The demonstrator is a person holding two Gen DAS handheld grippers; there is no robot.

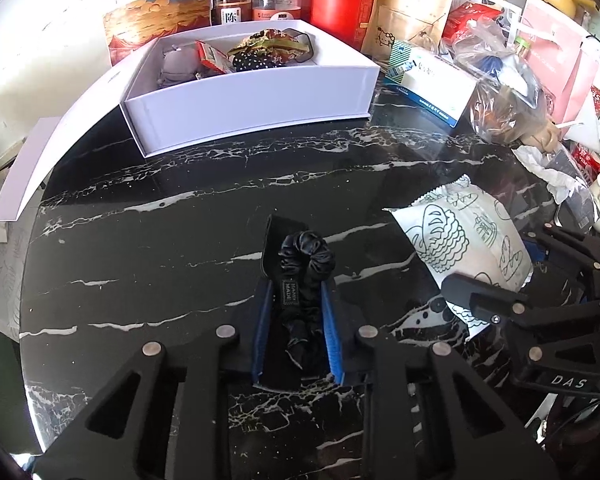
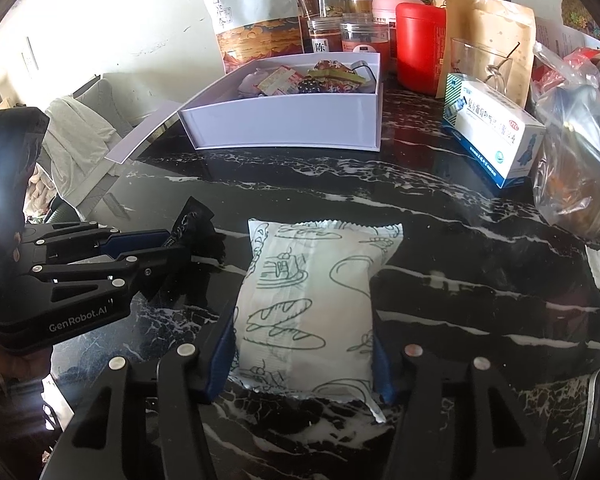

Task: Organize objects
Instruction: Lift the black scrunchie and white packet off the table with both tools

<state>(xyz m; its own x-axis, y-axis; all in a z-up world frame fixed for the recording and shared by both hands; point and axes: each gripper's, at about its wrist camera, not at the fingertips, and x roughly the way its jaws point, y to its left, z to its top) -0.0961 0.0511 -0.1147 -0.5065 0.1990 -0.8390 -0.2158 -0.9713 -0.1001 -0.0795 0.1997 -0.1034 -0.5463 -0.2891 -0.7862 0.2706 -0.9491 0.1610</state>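
A black scrunchie (image 1: 306, 276) on its dark card sits between the blue pads of my left gripper (image 1: 298, 296), which is shut on it just above the black marble table (image 1: 180, 240). In the right wrist view that gripper (image 2: 180, 240) shows at the left with the card (image 2: 194, 220) sticking out. A white snack packet (image 2: 308, 304) printed with bread drawings lies on the table, and my right gripper (image 2: 304, 360) has a pad pressing on each of its long sides. A white open box (image 1: 252, 96) holding several small items stands at the back.
Behind the box (image 2: 284, 124) stand jars, a red canister (image 1: 340, 0), a brown pouch (image 1: 412, 8) and a tall printed bag (image 2: 256, 12). A blue-and-white medicine box (image 2: 496, 136) and a clear plastic bag (image 2: 580, 152) crowd the right. The table's edge curves along the left.
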